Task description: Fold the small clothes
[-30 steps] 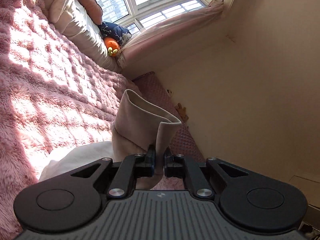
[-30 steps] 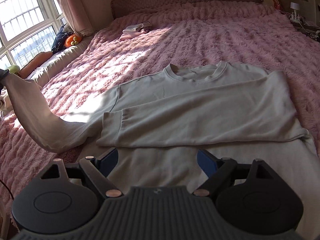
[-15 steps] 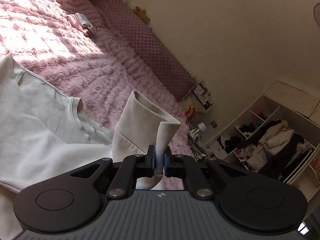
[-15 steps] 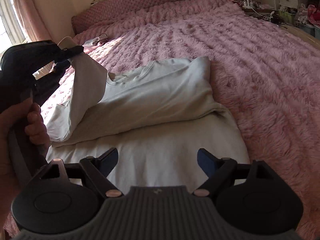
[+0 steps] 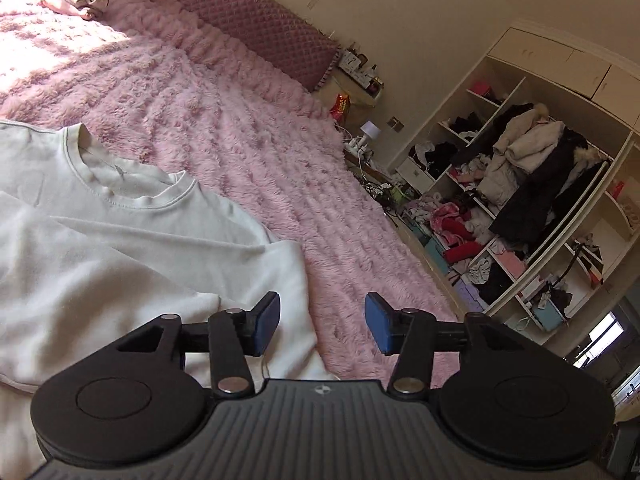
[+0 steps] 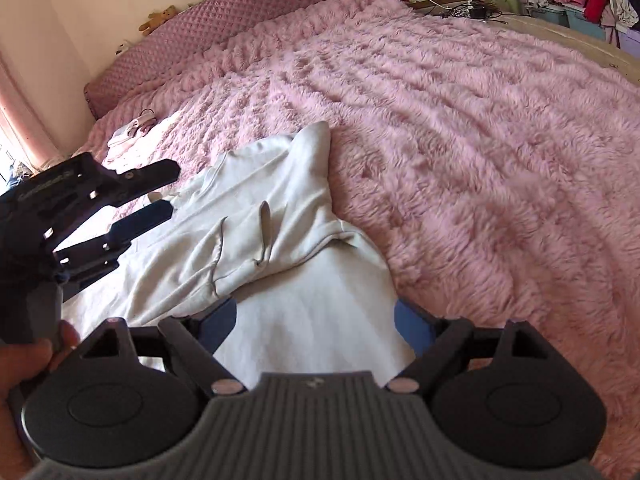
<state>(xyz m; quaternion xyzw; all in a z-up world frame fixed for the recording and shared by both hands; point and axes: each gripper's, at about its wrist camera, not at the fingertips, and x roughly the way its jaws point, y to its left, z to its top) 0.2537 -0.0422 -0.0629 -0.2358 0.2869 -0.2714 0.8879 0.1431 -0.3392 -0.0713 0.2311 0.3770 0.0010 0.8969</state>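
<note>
A cream sweatshirt (image 5: 120,248) lies on the pink fluffy bed cover (image 5: 248,140), both sleeves folded across its chest. In the right wrist view the sweatshirt (image 6: 256,224) shows its dropped sleeve cuff lying loose on the body. My left gripper (image 5: 322,326) hangs just over the garment's right edge. Its jaws are opening and nothing is between them. It also shows at the left of the right wrist view, left gripper (image 6: 168,190), held by a hand. My right gripper (image 6: 316,322) stands open above the sweatshirt's lower part, empty.
A quilted pink headboard (image 5: 260,20) runs along the far wall. A small pile of pink and white items (image 5: 74,0) lies near it. Open shelves crammed with clothes (image 5: 520,200) stand beyond the bed's right side, with a cluttered bedside table (image 5: 360,76).
My left gripper swung the sleeve from the window side across the sweatshirt, then let go of the cuff, which now lies on the body. The right gripper shifted sideways, staying open.
</note>
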